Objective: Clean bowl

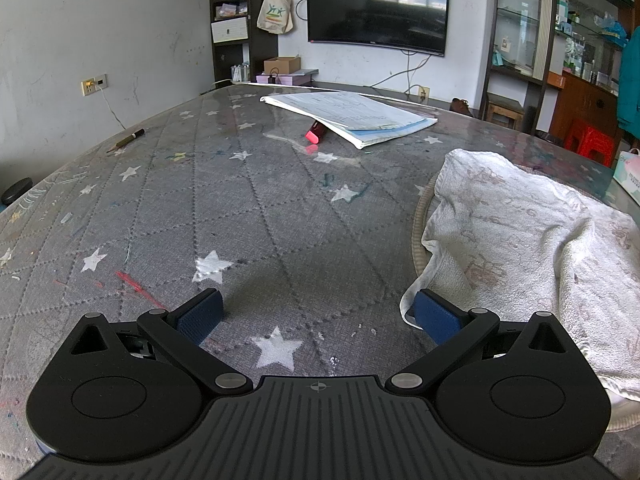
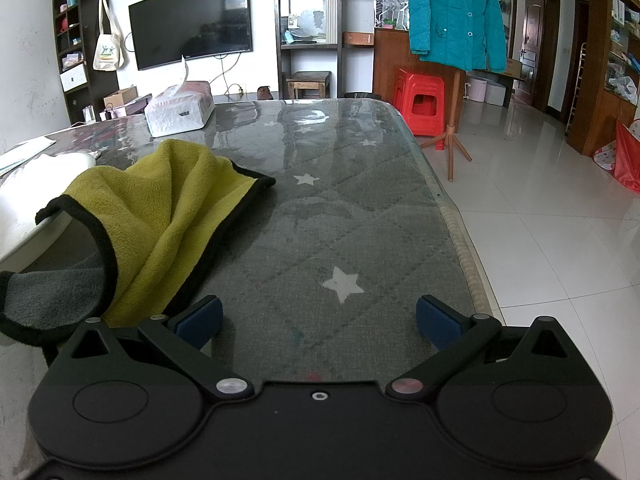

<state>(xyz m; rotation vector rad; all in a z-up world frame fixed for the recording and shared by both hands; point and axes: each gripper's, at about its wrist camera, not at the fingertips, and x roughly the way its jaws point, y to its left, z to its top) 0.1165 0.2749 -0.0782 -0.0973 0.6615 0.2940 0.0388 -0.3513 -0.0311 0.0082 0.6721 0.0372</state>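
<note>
Grey quilted cloth with white stars, under a clear glossy cover, lines the table that we take as our reference surface. Against the far wall behind it we note a dark wall-mounted television.

We find the left gripper low over the table with its jaws spread wide and nothing between them; its right blue pad lies just beside the hem of a white towel. That towel is heaped over the bowl, of which we see only a pale curved rim at the towel's left side. Beyond the towel, towards the television, a stack of papers rests on the table with a red object under its near edge.

We find the right gripper likewise wide open and empty above bare cloth. To its left a yellow-green cloth with black trim and a grey underside is draped over a white curved edge, and a tissue pack stands on the table beyond it.
</note>
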